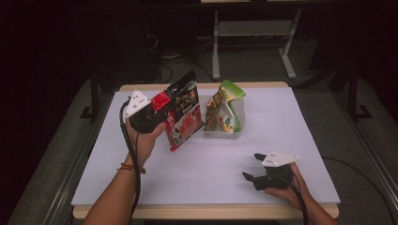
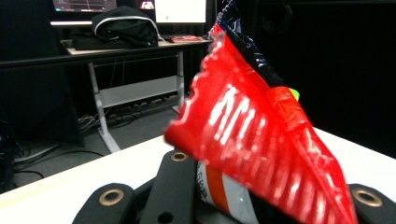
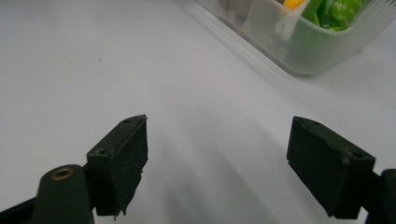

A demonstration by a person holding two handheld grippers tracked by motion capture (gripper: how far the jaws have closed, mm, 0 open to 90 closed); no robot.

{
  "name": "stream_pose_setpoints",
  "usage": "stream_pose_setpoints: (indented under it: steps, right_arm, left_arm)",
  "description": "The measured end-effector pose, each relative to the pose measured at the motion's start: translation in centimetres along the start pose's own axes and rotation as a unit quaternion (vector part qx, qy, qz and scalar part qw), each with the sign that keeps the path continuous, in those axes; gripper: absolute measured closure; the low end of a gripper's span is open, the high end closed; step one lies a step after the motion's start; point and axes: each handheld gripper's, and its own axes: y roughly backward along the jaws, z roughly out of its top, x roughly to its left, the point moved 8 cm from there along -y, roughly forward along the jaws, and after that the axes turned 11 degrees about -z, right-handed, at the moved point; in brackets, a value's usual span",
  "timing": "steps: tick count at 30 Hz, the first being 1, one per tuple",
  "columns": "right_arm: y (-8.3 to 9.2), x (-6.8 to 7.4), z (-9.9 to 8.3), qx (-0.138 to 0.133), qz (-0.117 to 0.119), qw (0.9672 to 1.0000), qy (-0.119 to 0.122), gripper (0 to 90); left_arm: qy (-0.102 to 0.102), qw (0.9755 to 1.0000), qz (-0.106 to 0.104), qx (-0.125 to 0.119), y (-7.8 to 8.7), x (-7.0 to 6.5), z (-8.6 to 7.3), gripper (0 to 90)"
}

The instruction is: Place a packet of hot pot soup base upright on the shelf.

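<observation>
A red and black snack bag (image 1: pixel 184 115) hangs in the air left of a clear plastic bin (image 1: pixel 237 132), tilted, with its lower corner above the table. My left gripper (image 1: pixel 162 110) is shut on the bag's left edge. In the left gripper view the glossy red bag (image 2: pixel 261 144) rises between the black jaws. The bin stands at the middle back of the table and holds a brown bag (image 1: pixel 213 110) and a green and white bag (image 1: pixel 231 105), both upright. My right gripper (image 1: pixel 253 166) rests near the front right of the table, open, nothing between its pads (image 3: pixel 123 158).
A white table (image 1: pixel 281 122) carries everything. The bin's ribbed corner (image 3: pixel 303 51) lies ahead of the right gripper. Beyond the table stand a metal desk frame (image 1: pixel 253 42) and cables on a dark floor. A desk with a monitor (image 2: pixel 180 9) and a dark bundle (image 2: pixel 123 28) shows behind.
</observation>
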Motion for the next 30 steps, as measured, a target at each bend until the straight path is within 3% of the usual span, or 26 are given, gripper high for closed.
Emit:
stream_pose_setpoints:
  steps: [4, 9, 30]
  right_arm:
    - [0.0, 0.0, 0.0, 0.001, 0.001, 1.0000, -0.002, 20.4]
    - [-0.1, 0.1, -0.1, 0.003, 0.004, 1.0000, 0.000, 20.3]
    - [-0.1, 0.7, -0.4, 0.013, 0.026, 0.9995, 0.010, 18.8]
  left_arm:
    - [0.011, 0.9998, 0.013, 0.000, -0.4, 0.9, 0.1, 80.4]
    - [0.010, 0.9994, 0.033, 0.009, -1.2, 1.6, 0.0, 80.4]
    - [0.012, 0.9978, 0.060, 0.025, -5.1, 2.9, -0.4, 80.1]
